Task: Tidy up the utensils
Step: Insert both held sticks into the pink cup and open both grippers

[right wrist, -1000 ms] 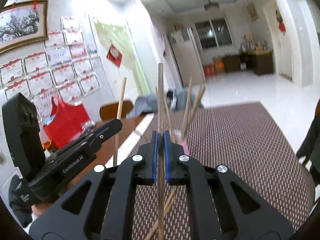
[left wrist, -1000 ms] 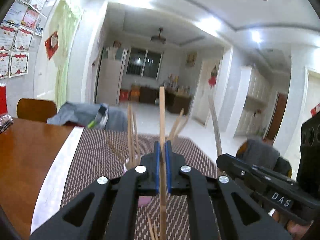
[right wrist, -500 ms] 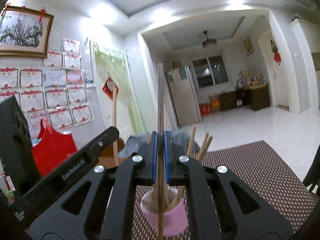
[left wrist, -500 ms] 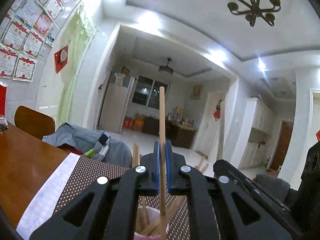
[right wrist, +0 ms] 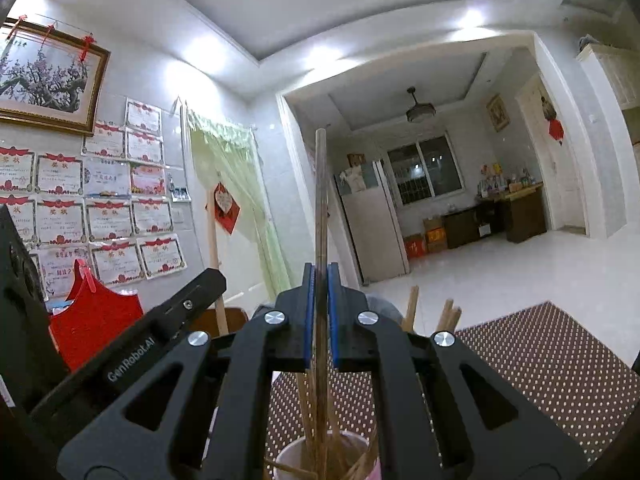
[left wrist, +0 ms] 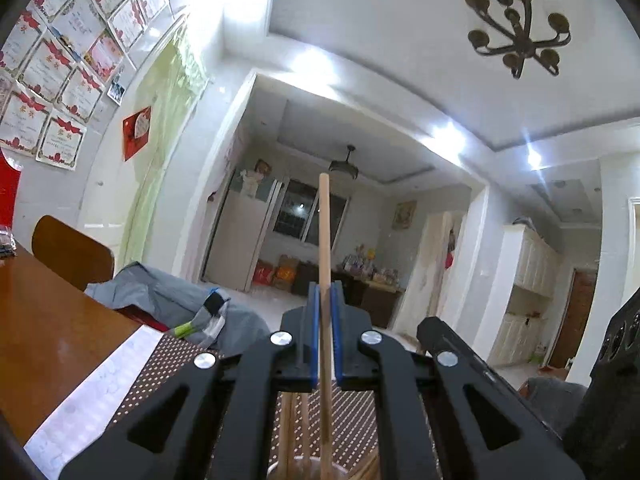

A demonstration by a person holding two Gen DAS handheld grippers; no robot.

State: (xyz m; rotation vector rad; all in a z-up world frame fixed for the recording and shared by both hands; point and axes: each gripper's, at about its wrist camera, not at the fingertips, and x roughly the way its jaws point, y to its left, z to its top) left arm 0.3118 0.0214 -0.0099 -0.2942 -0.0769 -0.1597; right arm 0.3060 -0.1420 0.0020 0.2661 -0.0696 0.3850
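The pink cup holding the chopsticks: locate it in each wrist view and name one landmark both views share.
Left wrist view: only the rim of the pink cup shows, at the bottom edge, centre, under the left gripper.
Right wrist view: bottom centre, the pink cup stands on the dotted mat, below the right gripper.
Shared landmark: the red diamond wall ornament beside the green curtain.

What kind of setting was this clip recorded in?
Most likely a home's dining area opening onto a living room: a wooden table with a dotted placemat, framed certificates on the wall, a chandelier overhead, and a fridge beyond the archway.
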